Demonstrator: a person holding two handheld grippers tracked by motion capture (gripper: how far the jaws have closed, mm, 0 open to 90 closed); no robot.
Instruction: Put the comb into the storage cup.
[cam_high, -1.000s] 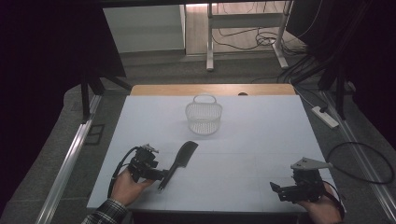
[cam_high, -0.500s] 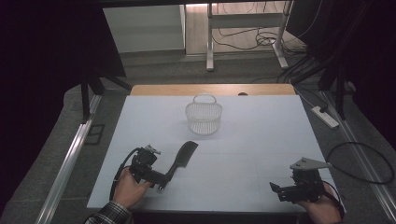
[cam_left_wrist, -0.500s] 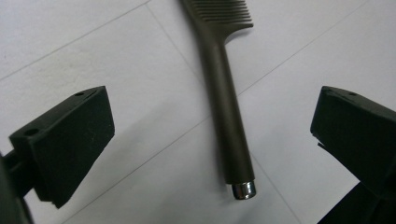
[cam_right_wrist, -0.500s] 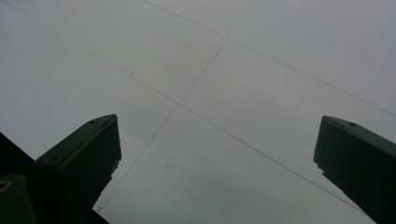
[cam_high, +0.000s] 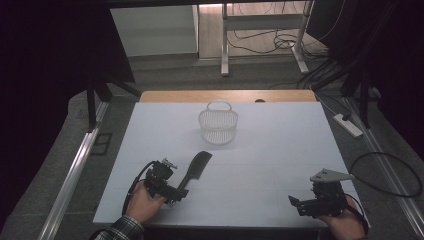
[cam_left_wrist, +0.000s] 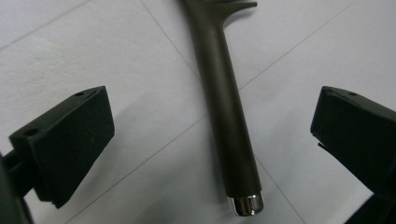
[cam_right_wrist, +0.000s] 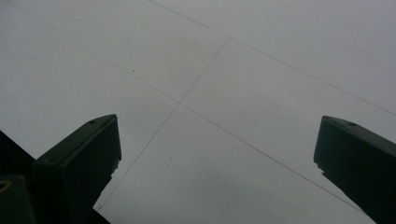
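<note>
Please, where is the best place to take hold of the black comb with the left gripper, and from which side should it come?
Grip the comb on its round, straight handle, a little above the chrome end cap. It lies flat on the white table, handle toward the person, so come from the near side. The left gripper, jaws wide apart, already straddles it.

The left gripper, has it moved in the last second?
Yes. The left gripper has slid right along the table's near edge, closing on the black brush; the basket marks its shift.

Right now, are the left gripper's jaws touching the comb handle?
Apart. The left gripper view shows the left gripper open, with white table visible between each jaw and the comb handle lying midway.
</note>
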